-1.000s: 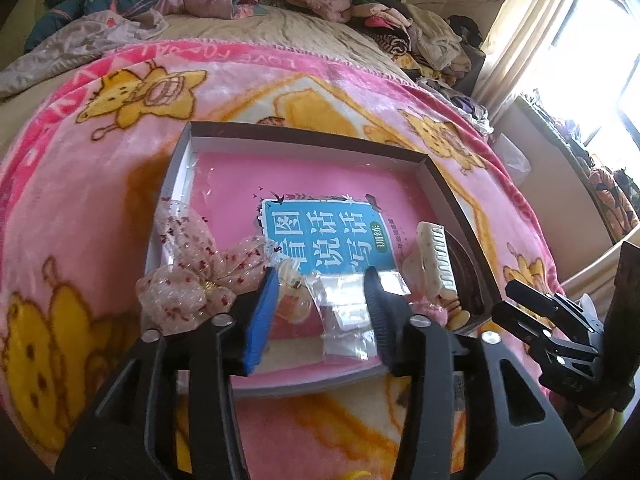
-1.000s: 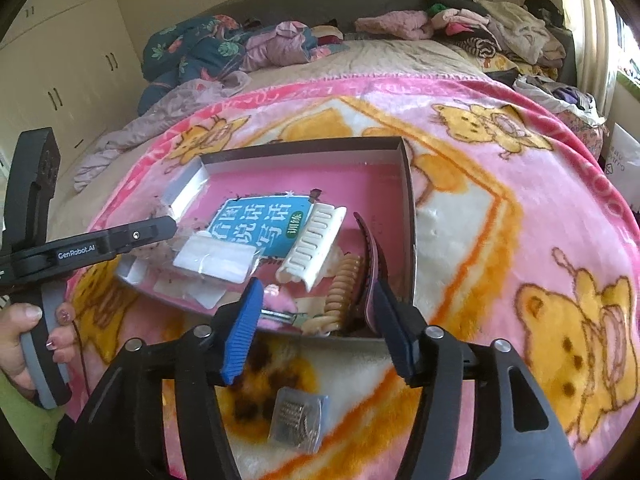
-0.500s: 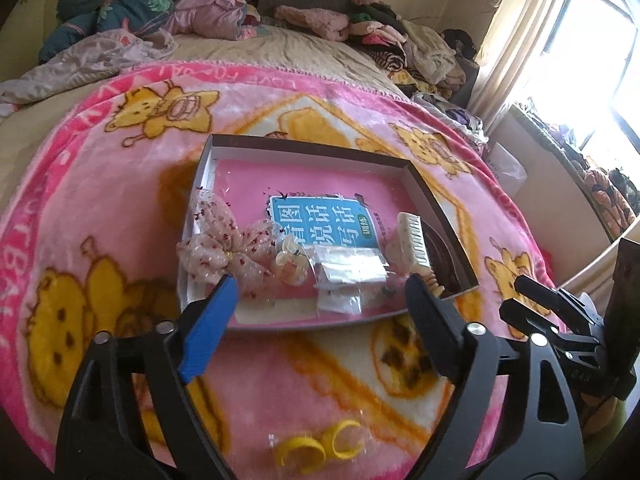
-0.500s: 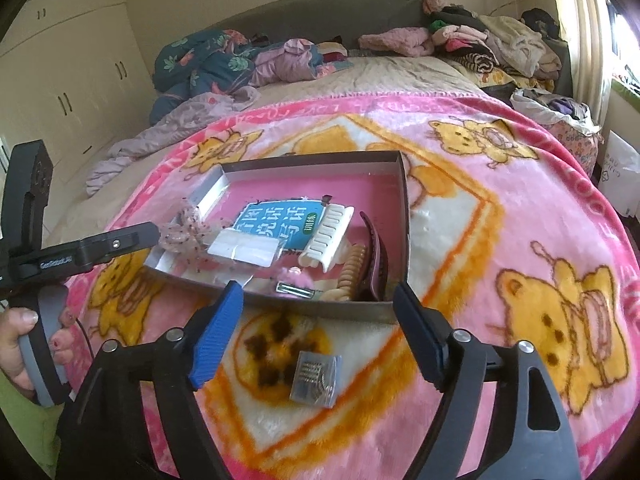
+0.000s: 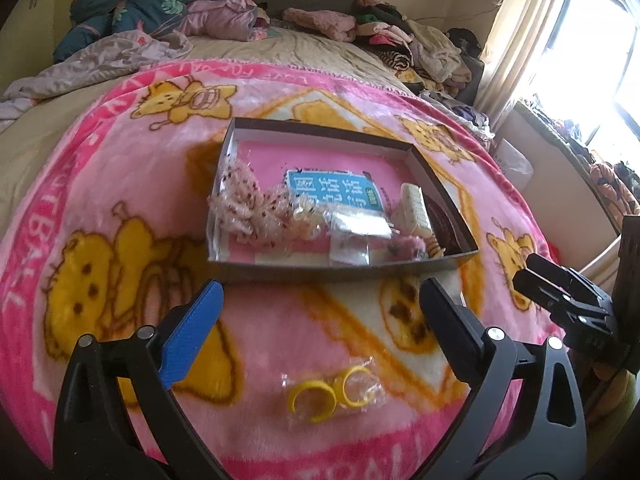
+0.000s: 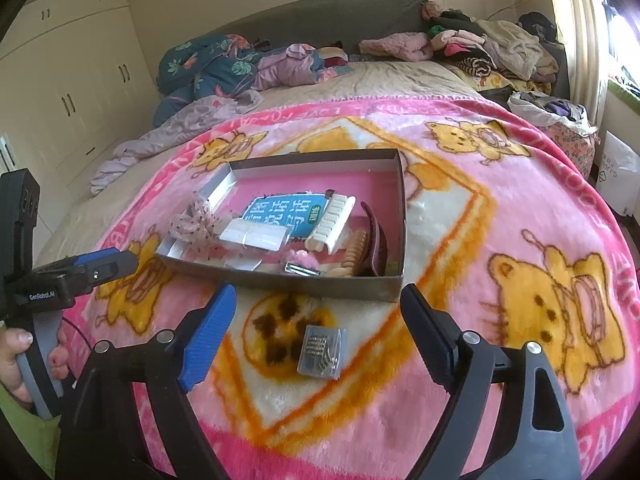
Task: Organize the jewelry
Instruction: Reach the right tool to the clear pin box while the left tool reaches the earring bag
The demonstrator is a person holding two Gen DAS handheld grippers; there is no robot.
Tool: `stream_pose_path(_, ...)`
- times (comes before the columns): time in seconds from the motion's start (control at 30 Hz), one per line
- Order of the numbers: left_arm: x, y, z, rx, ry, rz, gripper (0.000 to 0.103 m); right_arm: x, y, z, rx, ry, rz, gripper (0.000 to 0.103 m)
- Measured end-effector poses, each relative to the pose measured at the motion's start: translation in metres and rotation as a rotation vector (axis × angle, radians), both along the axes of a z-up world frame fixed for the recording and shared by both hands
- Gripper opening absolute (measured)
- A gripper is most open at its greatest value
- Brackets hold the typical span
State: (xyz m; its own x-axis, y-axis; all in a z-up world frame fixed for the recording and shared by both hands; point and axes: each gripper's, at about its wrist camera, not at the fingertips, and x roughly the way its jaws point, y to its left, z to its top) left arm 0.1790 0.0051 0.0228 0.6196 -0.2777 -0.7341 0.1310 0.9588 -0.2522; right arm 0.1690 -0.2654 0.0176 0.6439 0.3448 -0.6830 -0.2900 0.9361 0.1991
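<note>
A shallow grey box (image 5: 340,270) (image 6: 320,286) lies on the pink blanket. It holds a lace bow (image 5: 244,208) (image 6: 196,220), clear bags (image 5: 356,228), a white hair claw (image 5: 416,208) (image 6: 332,220) and a dark hair clip (image 6: 376,240). My left gripper (image 5: 320,292) hovers short of the box, jaws opening, nothing between them. Below it lies a bag of yellow rings (image 5: 332,392). My right gripper (image 6: 319,294) is also short of the box, jaws opening and empty, above a small bag of silvery pieces (image 6: 320,352).
The pink cartoon blanket (image 6: 500,240) covers a bed with heaped clothes (image 6: 480,48) at its far end. White wardrobes (image 6: 72,80) stand on the left and a bright window (image 5: 600,60) on the right. A hand (image 6: 16,352) holds the left gripper's handle.
Both grippers have drawn back out of the box toward the near edge and spread their jaws wider. The clear bag stays in the box. Both loose bags on the blanket show more fully.
</note>
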Motion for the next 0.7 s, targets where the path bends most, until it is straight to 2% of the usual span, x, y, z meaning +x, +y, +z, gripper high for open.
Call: stream_pose_path(0.7,-0.041,-0.006,-0.018,0.050,0.018,0.000,0.092,-0.029,0.003,-0.014,-0.020,0.010,0.026,0.083)
